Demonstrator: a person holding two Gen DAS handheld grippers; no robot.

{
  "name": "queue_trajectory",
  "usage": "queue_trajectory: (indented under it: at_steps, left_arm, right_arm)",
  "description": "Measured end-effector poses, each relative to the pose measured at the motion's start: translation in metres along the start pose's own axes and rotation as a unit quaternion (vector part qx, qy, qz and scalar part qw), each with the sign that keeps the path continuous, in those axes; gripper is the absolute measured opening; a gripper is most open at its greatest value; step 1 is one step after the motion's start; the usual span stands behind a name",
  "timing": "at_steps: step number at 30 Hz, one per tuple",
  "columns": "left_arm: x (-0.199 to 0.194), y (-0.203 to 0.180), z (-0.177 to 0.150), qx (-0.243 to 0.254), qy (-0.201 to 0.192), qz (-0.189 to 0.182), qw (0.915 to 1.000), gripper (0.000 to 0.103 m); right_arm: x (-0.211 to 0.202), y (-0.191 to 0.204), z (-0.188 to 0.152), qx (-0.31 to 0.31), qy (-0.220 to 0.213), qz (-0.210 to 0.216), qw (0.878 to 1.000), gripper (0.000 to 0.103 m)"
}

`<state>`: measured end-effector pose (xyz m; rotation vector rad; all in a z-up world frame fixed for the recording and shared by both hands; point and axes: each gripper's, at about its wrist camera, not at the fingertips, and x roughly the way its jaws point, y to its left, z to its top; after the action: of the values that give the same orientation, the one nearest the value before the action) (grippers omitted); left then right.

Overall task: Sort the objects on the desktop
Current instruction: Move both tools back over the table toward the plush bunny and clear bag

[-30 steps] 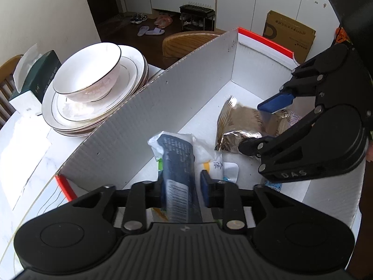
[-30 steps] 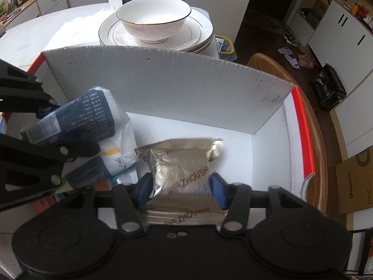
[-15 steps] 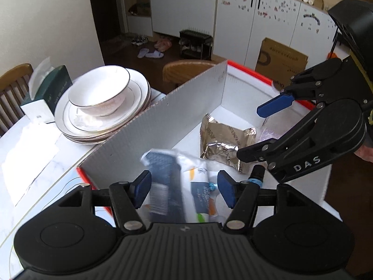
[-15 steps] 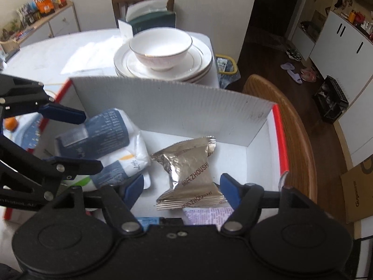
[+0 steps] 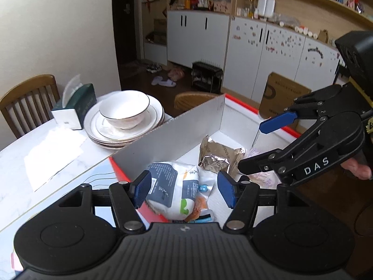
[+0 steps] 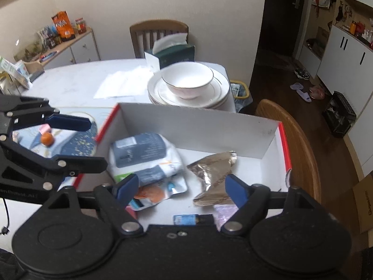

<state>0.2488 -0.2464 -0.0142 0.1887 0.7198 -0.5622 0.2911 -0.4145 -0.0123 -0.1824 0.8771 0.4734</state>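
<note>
Both pairs of fingers are spread wide and pinch nothing. The left gripper [image 5: 184,191] hangs above the white and blue packet [image 5: 173,185], and the right gripper [image 6: 180,187] above the gold foil pouch [image 6: 213,177]; both items lie loose on the floor of the white box [image 6: 198,128], the packet at the left end, the pouch nearer the right wall. A small dark tube [image 6: 192,219] and a pale lilac sachet [image 6: 225,211] sit by the box's near edge.

This looks like the end of a drop, so the sound move is probably to lift straight up with the fingers kept apart, so no tip snags a wrapper and drags it out again.

The tall back wall and red rim [image 6: 285,144] hem the box in; upward is the open way. On the surface to the left, a small orange thing [image 6: 47,138] waits near the left fingers. The stacked plates and bowl [image 5: 124,114] stand just behind the wall.
</note>
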Motion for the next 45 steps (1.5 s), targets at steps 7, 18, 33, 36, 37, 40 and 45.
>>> queue_trajectory:
  at_steps: [7,18,33,36,37,40,45]
  left_arm:
    - [-0.042,0.012,-0.02,-0.028,-0.029,0.005,0.9992,0.071]
    - [-0.094,0.051,-0.058,-0.037,-0.05,0.02,0.9978,0.081]
    - [-0.146,0.138,-0.116,-0.078,-0.045,0.043,0.995,0.101]
    - [-0.154,0.153,-0.129,-0.079,-0.045,0.047,0.9948,0.103]
    - [-0.156,0.157,-0.134,-0.079,-0.044,0.05,0.9947,0.103]
    - [-0.161,0.173,-0.148,-0.077,-0.038,0.063,0.9943,0.103]
    - [-0.167,0.204,-0.172,-0.089,-0.024,0.082,0.9924,0.103]
  right_arm:
    - [-0.024,0.028,-0.003,0.012,-0.027,-0.009,1.0,0.086]
    - [-0.032,0.096,-0.004,0.032,-0.045,-0.018,0.998,0.096]
    - [-0.013,0.194,0.002,0.02,-0.043,-0.022,0.999,0.097]
    - [-0.007,0.209,0.003,0.023,-0.04,-0.022,0.999,0.097]
    - [-0.005,0.213,0.003,0.023,-0.039,-0.021,0.999,0.097]
    - [0.004,0.228,0.002,0.021,-0.033,-0.02,0.999,0.097]
    - [0.024,0.25,-0.006,0.022,-0.012,-0.024,0.999,0.097]
